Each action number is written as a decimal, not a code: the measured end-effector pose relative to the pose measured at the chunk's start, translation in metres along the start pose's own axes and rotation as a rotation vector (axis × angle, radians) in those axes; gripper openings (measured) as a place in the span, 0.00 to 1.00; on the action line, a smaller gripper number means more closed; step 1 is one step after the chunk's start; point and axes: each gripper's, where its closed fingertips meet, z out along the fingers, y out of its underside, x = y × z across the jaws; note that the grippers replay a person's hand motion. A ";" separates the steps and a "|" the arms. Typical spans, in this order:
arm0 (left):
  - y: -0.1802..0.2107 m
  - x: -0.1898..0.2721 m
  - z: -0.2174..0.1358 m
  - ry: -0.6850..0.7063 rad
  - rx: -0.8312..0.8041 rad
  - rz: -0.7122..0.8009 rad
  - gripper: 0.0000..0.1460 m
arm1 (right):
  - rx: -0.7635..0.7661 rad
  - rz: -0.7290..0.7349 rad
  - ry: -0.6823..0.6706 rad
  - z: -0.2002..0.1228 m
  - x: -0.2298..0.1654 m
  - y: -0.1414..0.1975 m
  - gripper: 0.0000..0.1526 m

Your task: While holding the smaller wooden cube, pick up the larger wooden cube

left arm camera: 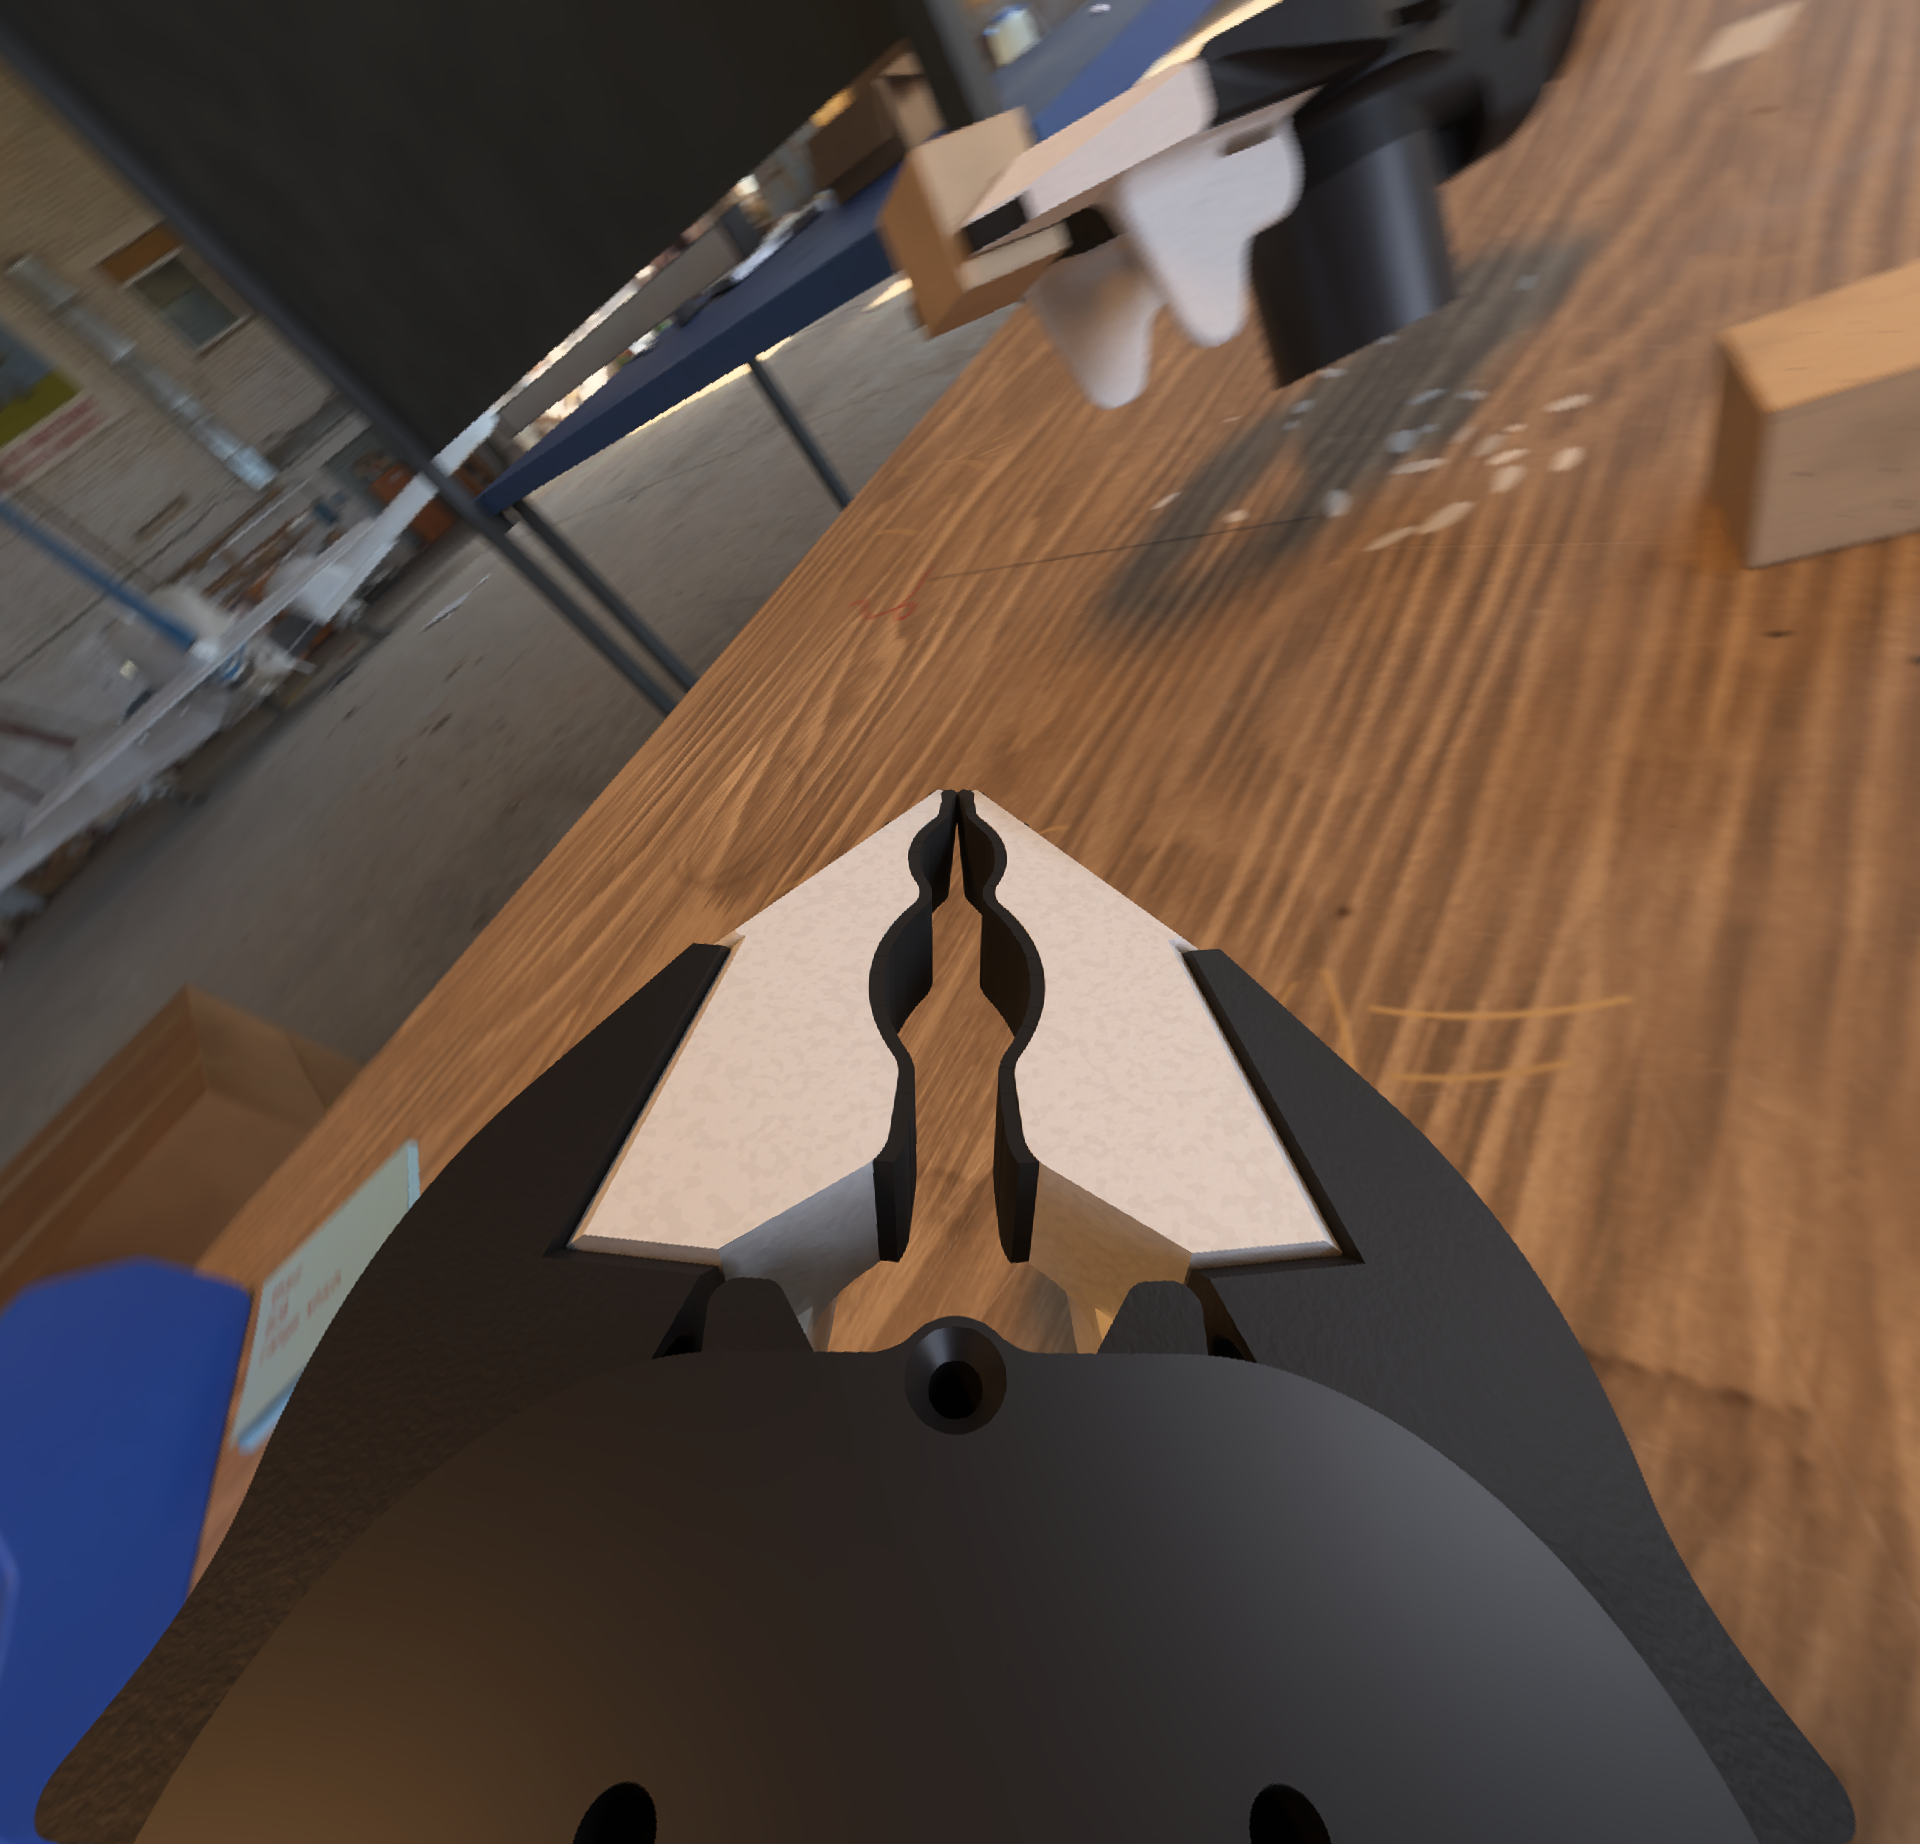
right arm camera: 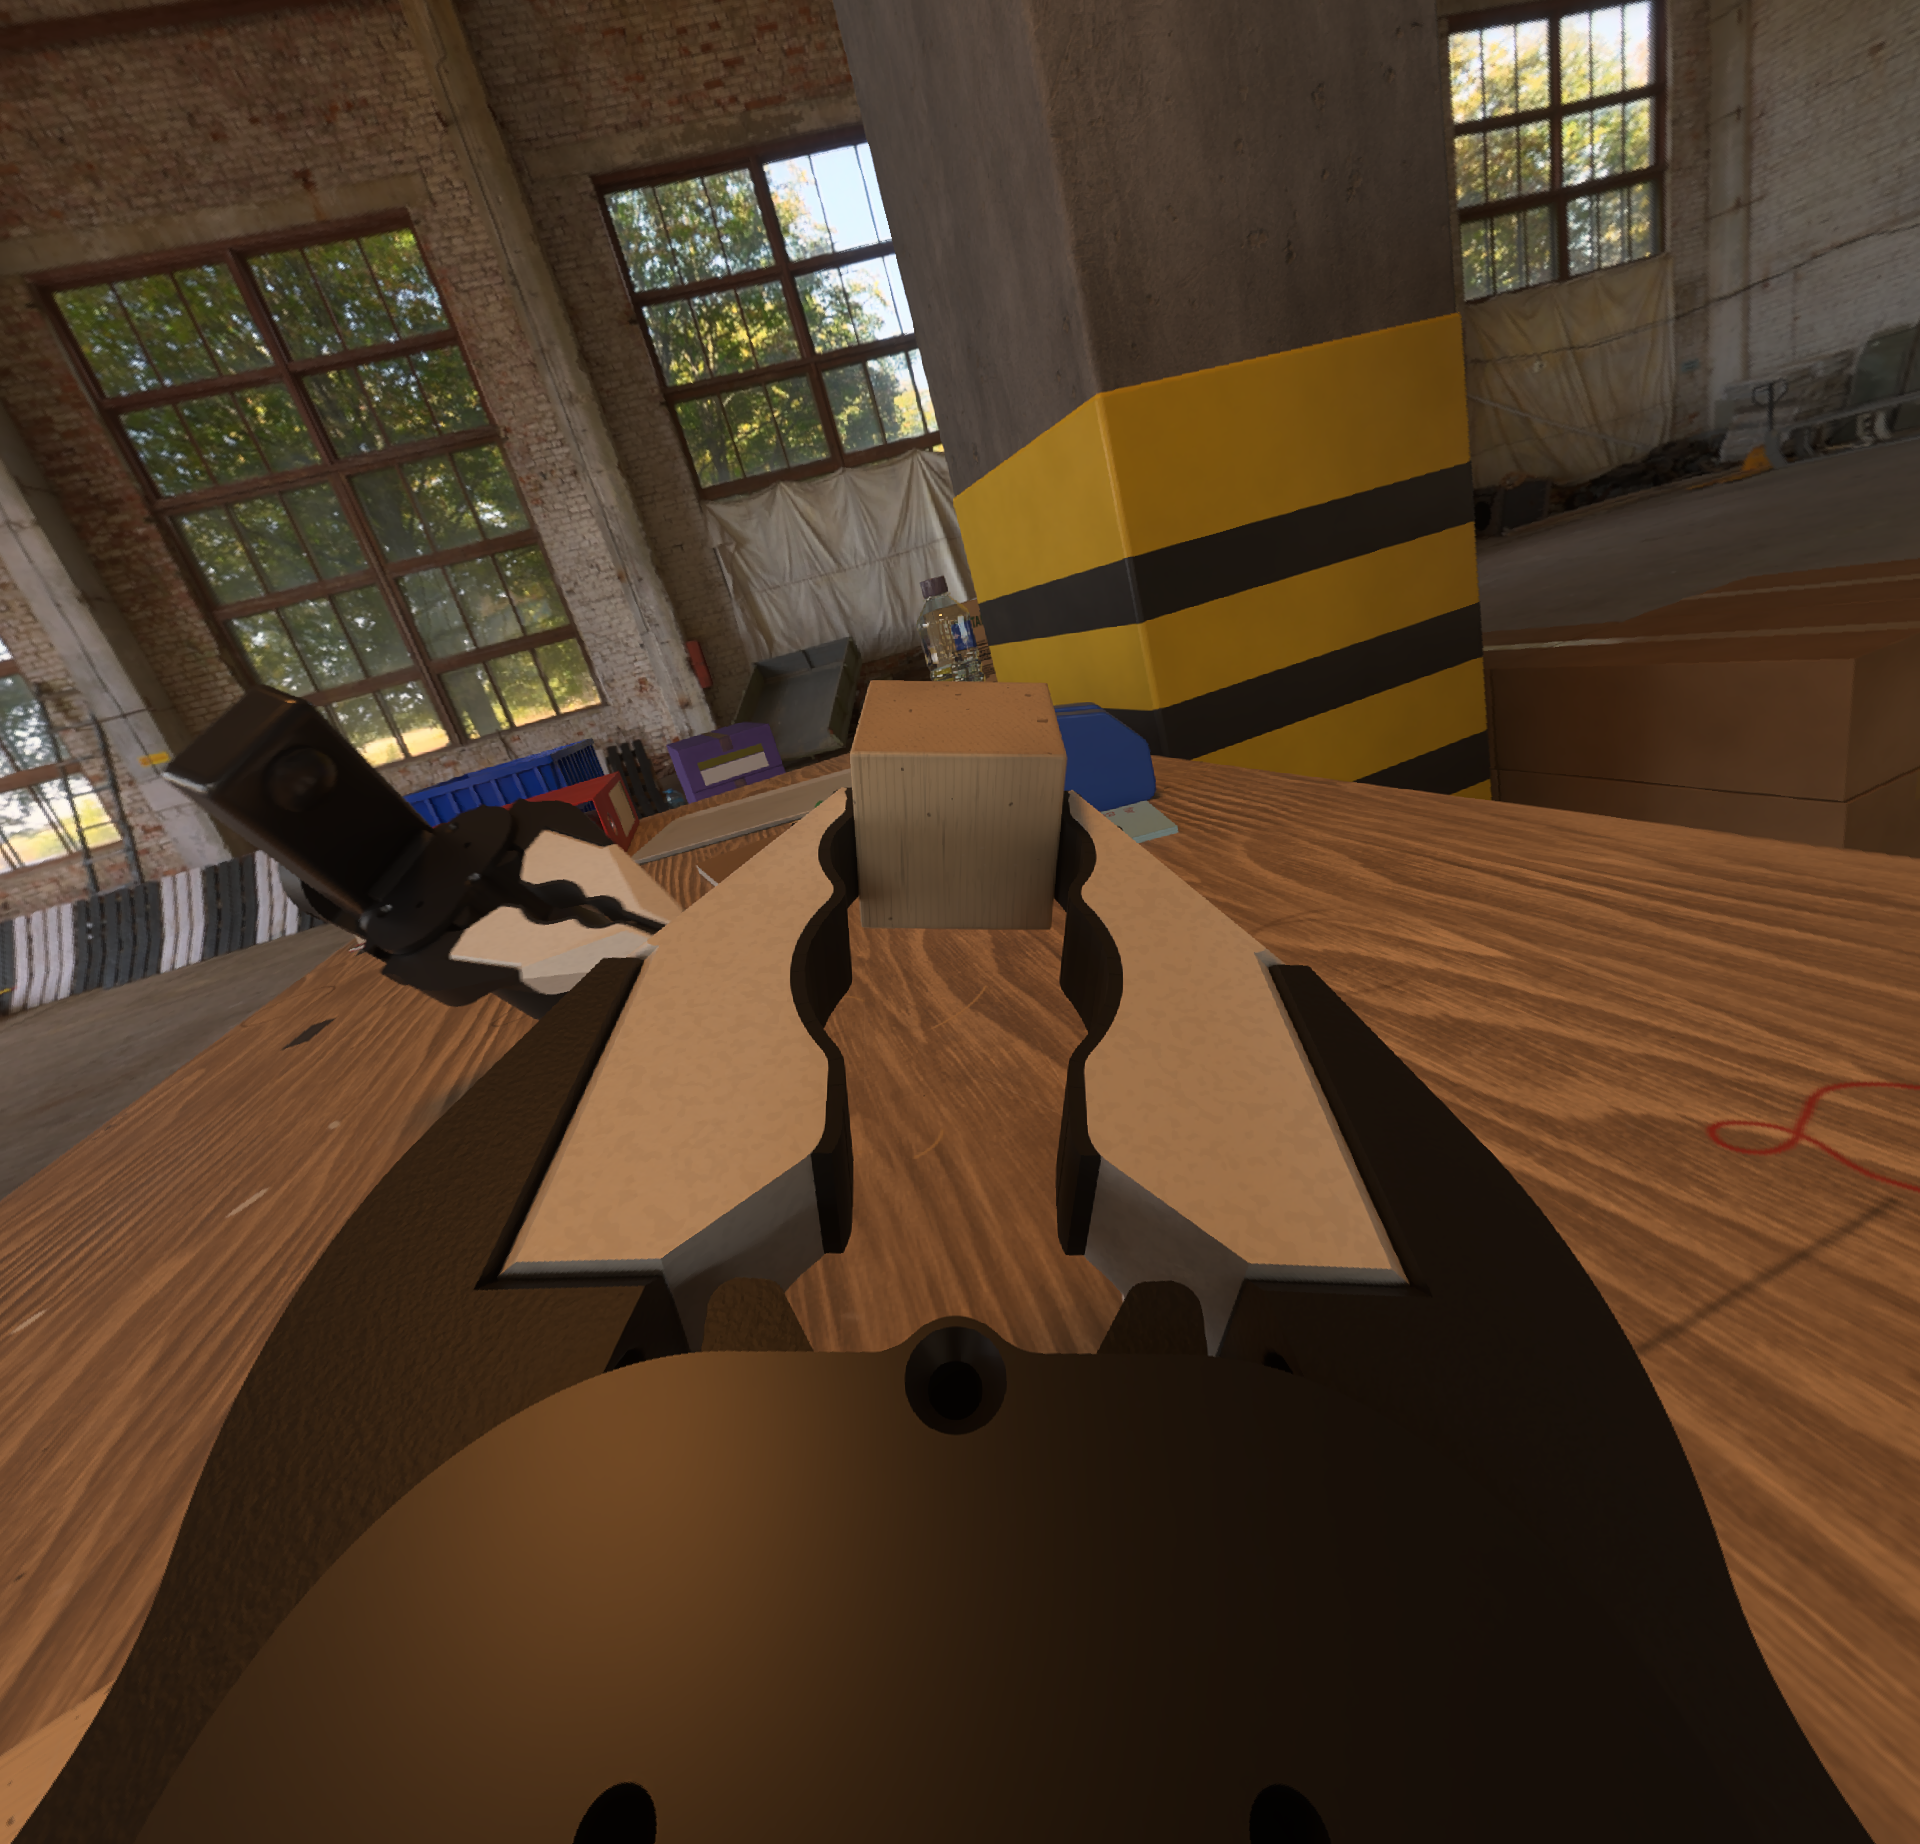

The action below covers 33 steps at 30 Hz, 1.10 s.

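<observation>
The right gripper point(right arm camera: 956, 838) grips the smaller wooden cube point(right arm camera: 956, 828) in its fingers; the left gripper point(left arm camera: 956, 802) is pinched closed, empty, near the tabletop point(left arm camera: 1351, 859) edge; the larger wooden cube point(left arm camera: 1829, 423) sits apart.

We see the larger wooden cube point(left arm camera: 1834, 412) only in part, cut off by the left wrist view's right edge. The right gripper point(left arm camera: 940, 236) there is blurred, and its fingers cover part of the smaller wooden cube point(left arm camera: 951, 225). Our right wrist view hides the left gripper's point(right arm camera: 649, 927) fingertips behind the near finger point(right arm camera: 686, 1046).
</observation>
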 end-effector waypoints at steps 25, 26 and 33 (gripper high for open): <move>-0.077 0.164 0.066 0.360 -0.418 -0.126 0.31 | -0.057 -0.009 -0.049 0.007 -0.004 0.008 0.24; -0.076 0.165 0.066 0.378 -0.426 -0.147 0.30 | -0.060 -0.013 -0.050 0.007 -0.005 0.009 0.24; -0.076 0.176 0.063 0.445 -0.461 -0.259 0.43 | -0.063 -0.017 -0.052 0.007 -0.006 0.010 0.24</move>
